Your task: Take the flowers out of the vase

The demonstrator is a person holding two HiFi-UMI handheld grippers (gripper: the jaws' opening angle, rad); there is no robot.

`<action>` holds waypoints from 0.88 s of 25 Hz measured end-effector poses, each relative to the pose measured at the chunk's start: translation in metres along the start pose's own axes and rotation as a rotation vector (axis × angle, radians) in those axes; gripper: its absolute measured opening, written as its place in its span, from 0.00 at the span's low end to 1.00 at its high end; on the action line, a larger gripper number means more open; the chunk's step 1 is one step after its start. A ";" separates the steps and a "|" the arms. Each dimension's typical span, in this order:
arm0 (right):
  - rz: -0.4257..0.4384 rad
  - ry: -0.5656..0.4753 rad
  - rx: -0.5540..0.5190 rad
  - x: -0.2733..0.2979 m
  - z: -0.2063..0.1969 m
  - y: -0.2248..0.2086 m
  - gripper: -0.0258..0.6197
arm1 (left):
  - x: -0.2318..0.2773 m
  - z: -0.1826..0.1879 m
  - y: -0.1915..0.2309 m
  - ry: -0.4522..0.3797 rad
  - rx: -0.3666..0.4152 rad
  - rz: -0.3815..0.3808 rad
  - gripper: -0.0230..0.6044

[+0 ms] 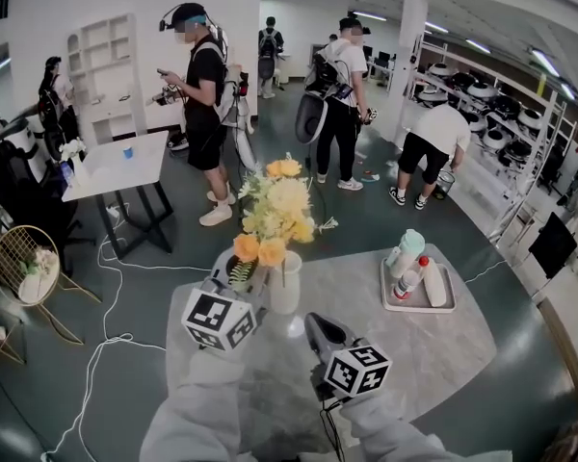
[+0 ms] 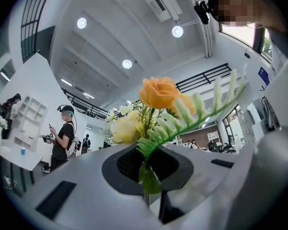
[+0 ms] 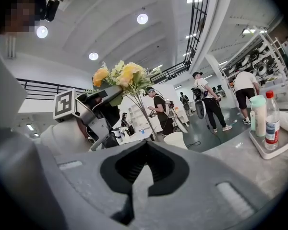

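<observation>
busy open workshop with people standing about, and a pale grey counter [image 1: 433, 354] up front. flowers [image 1: 275, 210], a yellow and orange bunch, stand over the white vase [image 1: 285, 287], thin stems running down toward its mouth; whether the ends are clear of it i cannot tell. left claw [image 2: 151, 174] is clenched on the stems and a fern leaf, just left of the vase. the bunch looks light, floppy and easily crushed, so low on the gathered stems seems the best hold. right claw [image 3: 141, 169] is clenched on nothing, near the vase's right. a tray [image 1: 387, 292] of bottles sits well right of the vase.
</observation>
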State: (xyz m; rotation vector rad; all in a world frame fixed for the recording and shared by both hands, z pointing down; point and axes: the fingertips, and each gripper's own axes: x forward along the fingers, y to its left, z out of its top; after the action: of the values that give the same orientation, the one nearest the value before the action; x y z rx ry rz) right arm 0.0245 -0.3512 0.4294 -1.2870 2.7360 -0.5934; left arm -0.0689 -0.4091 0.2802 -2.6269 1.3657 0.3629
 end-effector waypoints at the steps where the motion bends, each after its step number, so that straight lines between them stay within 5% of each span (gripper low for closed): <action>1: 0.002 0.003 -0.001 -0.002 -0.002 0.004 0.04 | -0.008 0.000 -0.002 0.003 0.000 0.003 0.08; 22: 0.035 0.144 0.050 0.006 -0.074 0.052 0.04 | -0.175 -0.108 -0.022 0.168 -0.141 0.102 0.08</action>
State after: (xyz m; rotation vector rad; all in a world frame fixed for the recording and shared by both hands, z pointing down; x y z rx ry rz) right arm -0.0334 -0.3023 0.4797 -1.2284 2.8303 -0.7749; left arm -0.1323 -0.2867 0.4346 -2.7627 1.5853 0.2652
